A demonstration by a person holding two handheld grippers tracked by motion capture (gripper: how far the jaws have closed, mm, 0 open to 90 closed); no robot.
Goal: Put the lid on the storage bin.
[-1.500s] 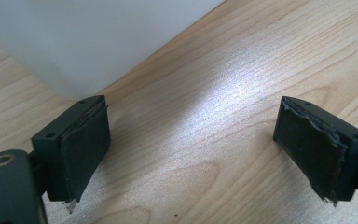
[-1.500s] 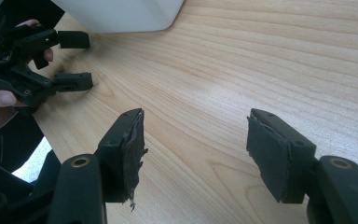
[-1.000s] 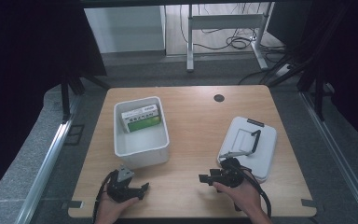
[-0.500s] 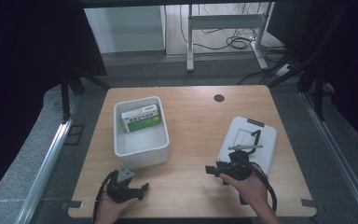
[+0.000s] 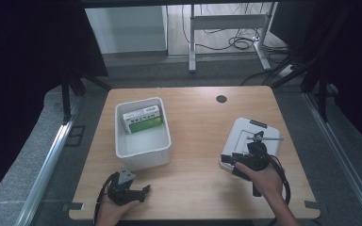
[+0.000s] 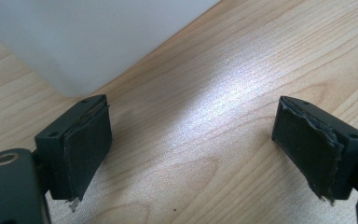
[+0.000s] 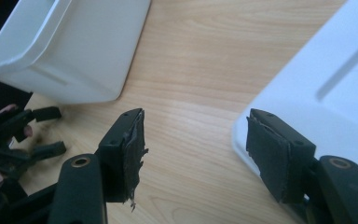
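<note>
Wood-grain bench [image 5: 202,141] stands on a grey floor, with dark curtains at both sides, a white wall panel beyond, and a metal frame with loose cables behind the far edge; a small dark round spot sits near the far edge. Toward the bench's left half, a white bin [image 5: 143,134] holds a green-and-white box [image 5: 143,119] leaning against its far wall. At the near left corner the left gripper [image 5: 128,192] rests low in the person's hand, jaws spread wide over bare wood with nothing between them, the bin's near wall just ahead in the left gripper view. Toward the right edge lies a white lid [image 5: 252,141], flat on the bench, with a thin metal piece on its top. The right gripper [image 5: 230,160] is at the lid's near left corner, jaws well apart and holding nothing; in the right gripper view one jaw sits over the lid's edge and the other over the wood beside it. The step in hand looks like reaching to take the lid. Next it likely calls for straddling that edge squarely and closing firmly, since the thin rim could slip.
</note>
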